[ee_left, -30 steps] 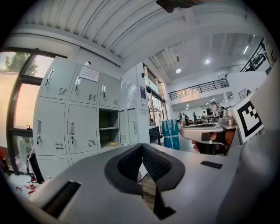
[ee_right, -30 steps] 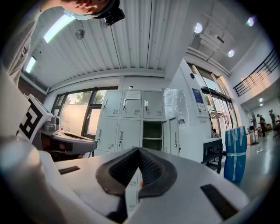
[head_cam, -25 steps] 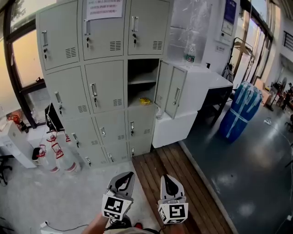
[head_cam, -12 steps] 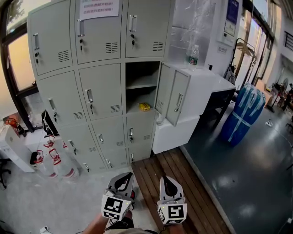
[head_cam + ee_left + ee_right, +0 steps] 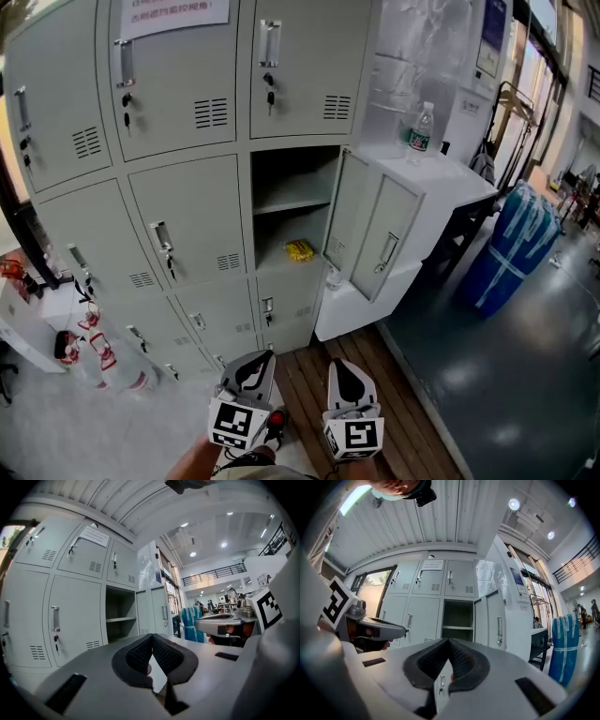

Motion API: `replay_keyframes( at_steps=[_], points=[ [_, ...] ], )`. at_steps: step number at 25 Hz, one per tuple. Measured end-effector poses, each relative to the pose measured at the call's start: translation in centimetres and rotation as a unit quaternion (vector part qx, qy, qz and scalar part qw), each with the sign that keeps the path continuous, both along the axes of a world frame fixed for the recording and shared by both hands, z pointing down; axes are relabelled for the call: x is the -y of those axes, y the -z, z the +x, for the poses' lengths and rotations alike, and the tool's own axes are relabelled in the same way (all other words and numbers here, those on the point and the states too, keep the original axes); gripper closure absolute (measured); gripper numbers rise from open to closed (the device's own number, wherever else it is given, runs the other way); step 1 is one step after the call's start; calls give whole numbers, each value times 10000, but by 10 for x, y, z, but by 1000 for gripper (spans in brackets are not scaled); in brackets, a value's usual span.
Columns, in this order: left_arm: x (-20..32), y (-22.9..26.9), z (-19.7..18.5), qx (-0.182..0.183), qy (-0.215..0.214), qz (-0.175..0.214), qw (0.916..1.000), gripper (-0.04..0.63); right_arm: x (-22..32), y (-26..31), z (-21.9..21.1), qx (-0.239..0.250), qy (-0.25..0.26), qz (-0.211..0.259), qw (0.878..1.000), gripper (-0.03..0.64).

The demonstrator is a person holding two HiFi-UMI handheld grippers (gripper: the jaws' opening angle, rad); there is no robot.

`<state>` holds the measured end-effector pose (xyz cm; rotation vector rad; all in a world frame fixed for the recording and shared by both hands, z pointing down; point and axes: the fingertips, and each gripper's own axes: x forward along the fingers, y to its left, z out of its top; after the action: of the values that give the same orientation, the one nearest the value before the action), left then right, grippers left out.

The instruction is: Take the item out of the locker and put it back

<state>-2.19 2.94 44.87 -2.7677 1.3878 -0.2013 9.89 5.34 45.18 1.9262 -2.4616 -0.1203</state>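
A bank of grey lockers (image 5: 187,216) fills the head view. One locker compartment (image 5: 291,220) stands open, its door (image 5: 370,234) swung out to the right. A small yellow item (image 5: 299,249) lies on the floor of that compartment, under a shelf. My left gripper (image 5: 253,367) and right gripper (image 5: 343,373) hang low at the bottom of the view, well short of the lockers. Both are shut with nothing between their jaws. The open compartment (image 5: 118,620) shows in the left gripper view and the same compartment (image 5: 457,620) in the right gripper view.
A white cabinet (image 5: 412,206) with a water bottle (image 5: 419,131) on top stands right of the open door. A blue wrapped bundle (image 5: 511,248) is further right. Spray bottles (image 5: 94,352) stand on the floor at the left. Wooden boards (image 5: 347,375) lie underfoot.
The view has closed in on the lockers, which now look larger and nearer. Both grippers keep the same place in the frame and stay shut.
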Motion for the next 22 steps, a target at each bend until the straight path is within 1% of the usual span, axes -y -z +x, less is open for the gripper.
replay_keyframes(
  at_steps=[6, 10, 16, 22],
  points=[
    [96, -1, 1, -23, 8, -159, 9999, 572, 97, 1, -1, -16, -20, -113, 9999, 600],
    [147, -8, 5, 3, -16, -243, 9997, 572, 151, -6, 2, 2, -52, -186, 9998, 600],
    [210, -24, 7, 55, -45, -407, 9991, 572, 215, -19, 4, -67, -64, -276, 9996, 600],
    [256, -45, 13, 66, -102, -624, 9980, 572, 264, -45, 11, -70, -103, -542, 9985, 600]
  ],
)
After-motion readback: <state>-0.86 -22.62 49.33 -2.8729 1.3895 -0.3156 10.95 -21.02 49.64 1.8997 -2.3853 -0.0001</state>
